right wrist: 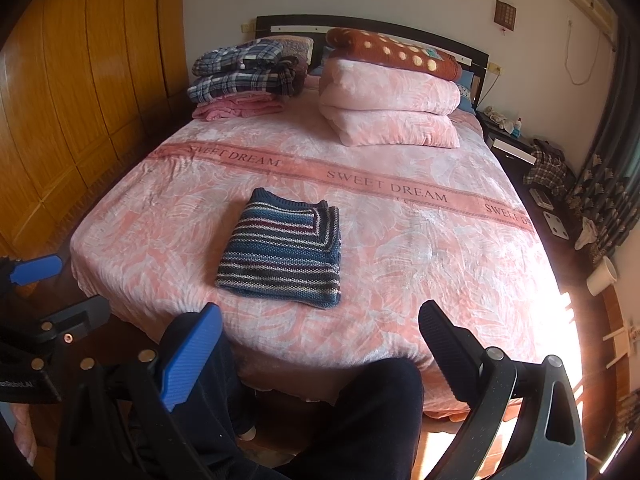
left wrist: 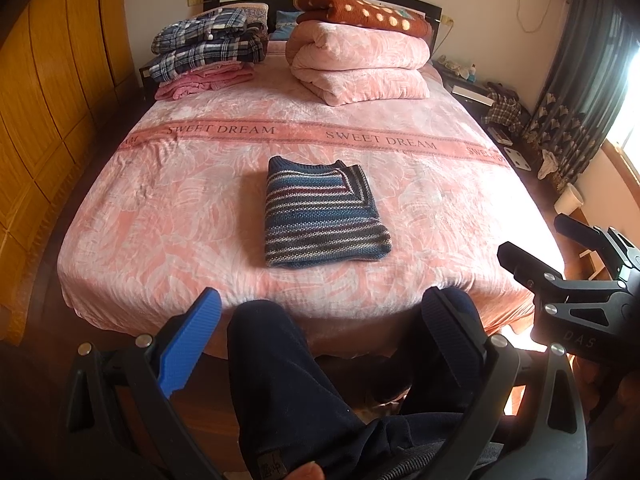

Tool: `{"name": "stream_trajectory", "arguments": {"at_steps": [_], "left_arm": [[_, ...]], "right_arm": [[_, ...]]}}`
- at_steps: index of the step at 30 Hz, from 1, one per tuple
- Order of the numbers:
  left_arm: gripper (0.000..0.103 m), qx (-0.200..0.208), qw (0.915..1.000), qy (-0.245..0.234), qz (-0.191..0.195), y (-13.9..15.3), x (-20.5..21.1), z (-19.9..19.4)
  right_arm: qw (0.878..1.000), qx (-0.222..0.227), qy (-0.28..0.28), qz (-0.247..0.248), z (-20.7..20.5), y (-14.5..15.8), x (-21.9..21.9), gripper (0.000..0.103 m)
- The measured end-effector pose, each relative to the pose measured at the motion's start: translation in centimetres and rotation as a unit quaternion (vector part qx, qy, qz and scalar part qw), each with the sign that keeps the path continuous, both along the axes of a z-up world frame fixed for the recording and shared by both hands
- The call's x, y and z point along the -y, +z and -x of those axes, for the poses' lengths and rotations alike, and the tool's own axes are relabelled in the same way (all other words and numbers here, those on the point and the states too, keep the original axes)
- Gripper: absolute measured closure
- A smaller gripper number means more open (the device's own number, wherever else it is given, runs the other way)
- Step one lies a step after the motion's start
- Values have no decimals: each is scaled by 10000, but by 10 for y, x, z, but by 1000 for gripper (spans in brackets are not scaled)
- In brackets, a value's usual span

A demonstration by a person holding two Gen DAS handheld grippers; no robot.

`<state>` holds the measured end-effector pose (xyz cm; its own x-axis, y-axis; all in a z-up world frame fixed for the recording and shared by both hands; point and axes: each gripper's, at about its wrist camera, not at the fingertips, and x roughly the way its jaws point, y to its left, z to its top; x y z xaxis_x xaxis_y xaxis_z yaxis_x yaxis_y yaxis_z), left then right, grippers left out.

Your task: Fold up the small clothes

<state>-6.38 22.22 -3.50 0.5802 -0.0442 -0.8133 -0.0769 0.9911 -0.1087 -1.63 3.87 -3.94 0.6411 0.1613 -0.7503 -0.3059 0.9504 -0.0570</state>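
While grippers gape empty, folded sweater [left wrist: 322,212] hides sleeves.

The bed's [left wrist: 160,208] near edge is hidden behind the person's dark trouser legs [left wrist: 288,380]. The nightstand [right wrist: 508,136] clutter is too small to identify. Glare whitens the bed's right corner.
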Motion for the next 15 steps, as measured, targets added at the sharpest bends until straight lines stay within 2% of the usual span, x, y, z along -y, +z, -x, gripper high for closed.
{"name": "stream_trajectory", "arguments": {"at_steps": [15], "left_arm": [[3,0,10000,13,10,-1,-1,1]], "right_arm": [[10000,-43,-8,-9,-1,1,1,4]]}}
